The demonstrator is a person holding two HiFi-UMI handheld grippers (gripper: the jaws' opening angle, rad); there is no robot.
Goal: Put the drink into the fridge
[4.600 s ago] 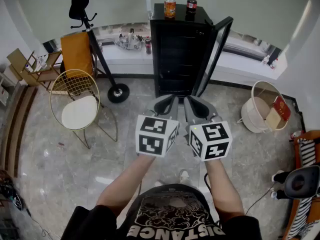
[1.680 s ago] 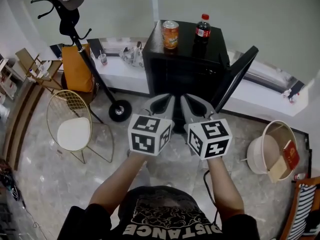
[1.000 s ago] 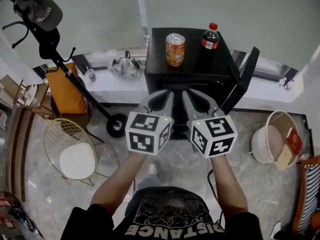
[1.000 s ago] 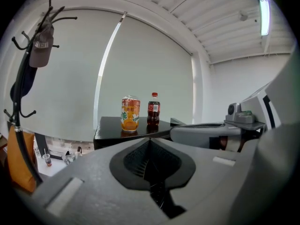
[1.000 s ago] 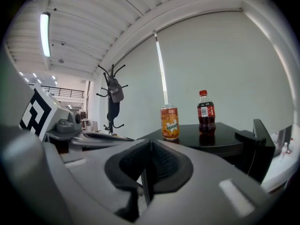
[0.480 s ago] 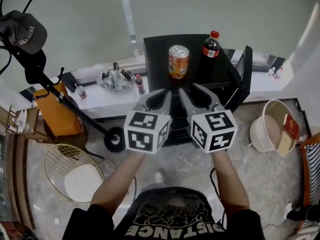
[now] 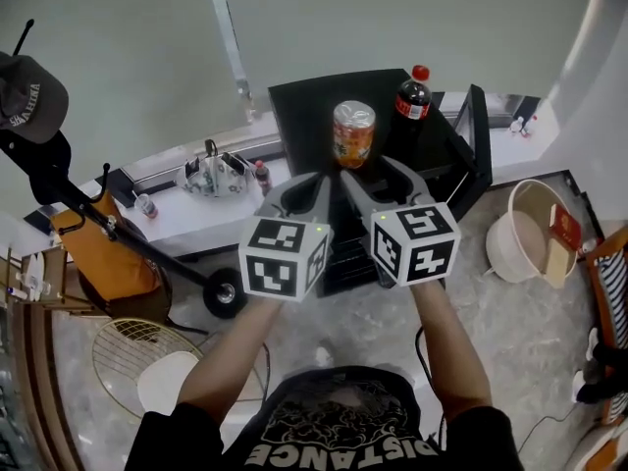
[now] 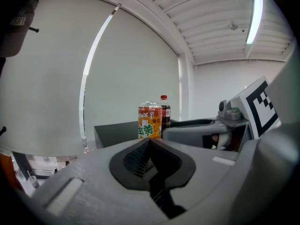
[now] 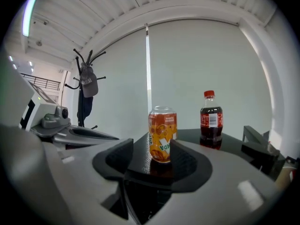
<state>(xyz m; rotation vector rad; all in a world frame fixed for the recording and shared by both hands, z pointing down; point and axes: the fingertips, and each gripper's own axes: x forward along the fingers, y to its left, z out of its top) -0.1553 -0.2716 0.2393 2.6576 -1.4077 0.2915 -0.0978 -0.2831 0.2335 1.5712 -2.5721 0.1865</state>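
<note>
Opening just now, your right tool stands spread, the orange can just ahead, untouched, atop the black fridge beside the cola bottle; your left tool is pressed together, empty.

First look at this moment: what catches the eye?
An orange can and a cola bottle stand on top of the black fridge, its door open at right. The right gripper, jaws just opening and empty, lines up on the can; the left gripper is shut.
</note>
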